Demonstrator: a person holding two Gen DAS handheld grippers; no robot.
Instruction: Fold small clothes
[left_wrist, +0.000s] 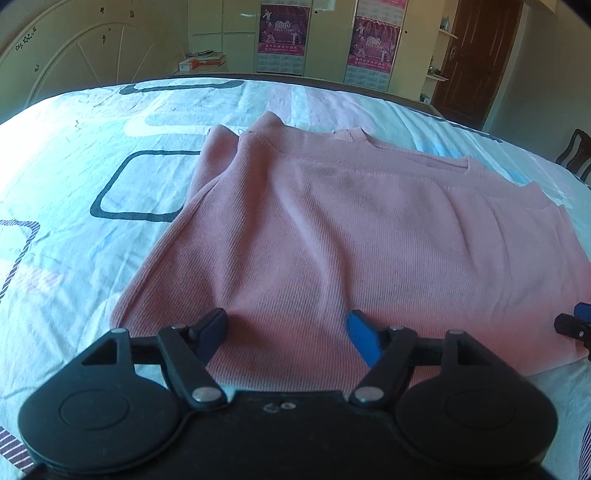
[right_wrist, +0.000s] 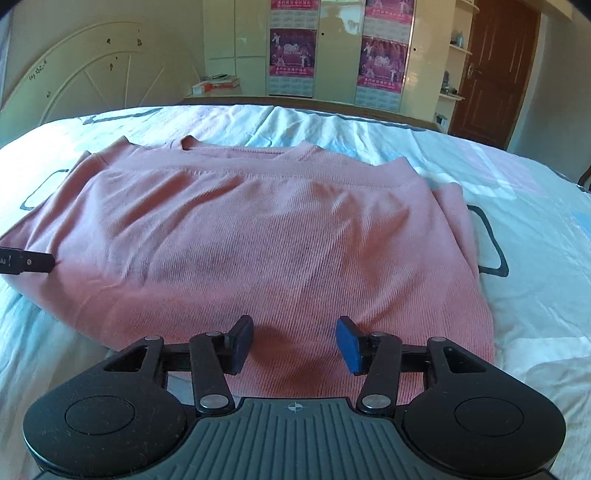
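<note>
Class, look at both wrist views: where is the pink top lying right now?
The pink top lies folded on the patterned bed sheet, filling the middle of both views, neckline towards the wardrobe, just ahead of both open hand-held grippers.

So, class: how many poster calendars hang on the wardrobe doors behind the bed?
2: the left calendar hangs on the middle doors; the right calendar hangs nearer the brown door. Others may be hidden outside the views.

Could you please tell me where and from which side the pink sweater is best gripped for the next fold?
Probably the pink sweater is best taken at its near edge, from the near side. That edge lies flat on the bed sheet just below both open claws, the left claw and the right claw, one toward each corner.
</note>
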